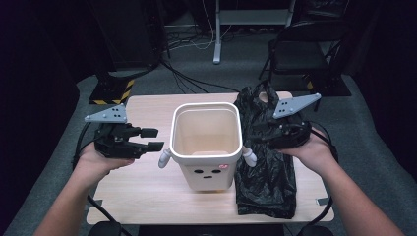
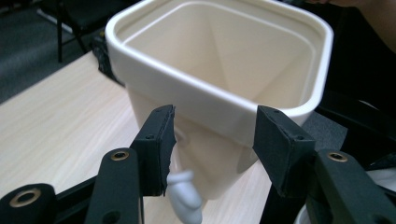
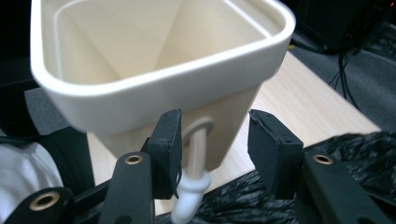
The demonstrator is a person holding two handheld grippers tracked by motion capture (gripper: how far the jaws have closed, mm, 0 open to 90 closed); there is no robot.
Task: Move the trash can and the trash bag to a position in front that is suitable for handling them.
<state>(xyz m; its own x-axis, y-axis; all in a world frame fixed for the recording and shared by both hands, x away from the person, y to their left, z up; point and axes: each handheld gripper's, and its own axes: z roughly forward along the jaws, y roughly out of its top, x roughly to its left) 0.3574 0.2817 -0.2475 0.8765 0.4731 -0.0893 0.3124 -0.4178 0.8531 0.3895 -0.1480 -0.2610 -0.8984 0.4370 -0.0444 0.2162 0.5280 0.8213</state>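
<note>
A cream plastic bin (image 1: 204,169) with a small face on its front stands upright in the middle of the wooden table (image 1: 142,191). A little white arm (image 1: 164,158) sticks out of each side. My left gripper (image 1: 158,138) hovers just left of the bin, open, a short gap from its wall. In the left gripper view the bin's rim (image 2: 210,93) lies beyond the spread jaws of the left gripper (image 2: 215,116). My right gripper (image 1: 256,133) hangs at the bin's right side above a black plastic bag (image 1: 268,182), open. The right gripper view has the bin's side arm (image 3: 194,182) near its left jaw.
The crumpled black bag runs from the table's back right to its front edge. Beyond the table stand a dark chair (image 1: 295,54), a white desk leg (image 1: 216,34) and a yellow-and-black striped base (image 1: 115,91), with cables across the floor.
</note>
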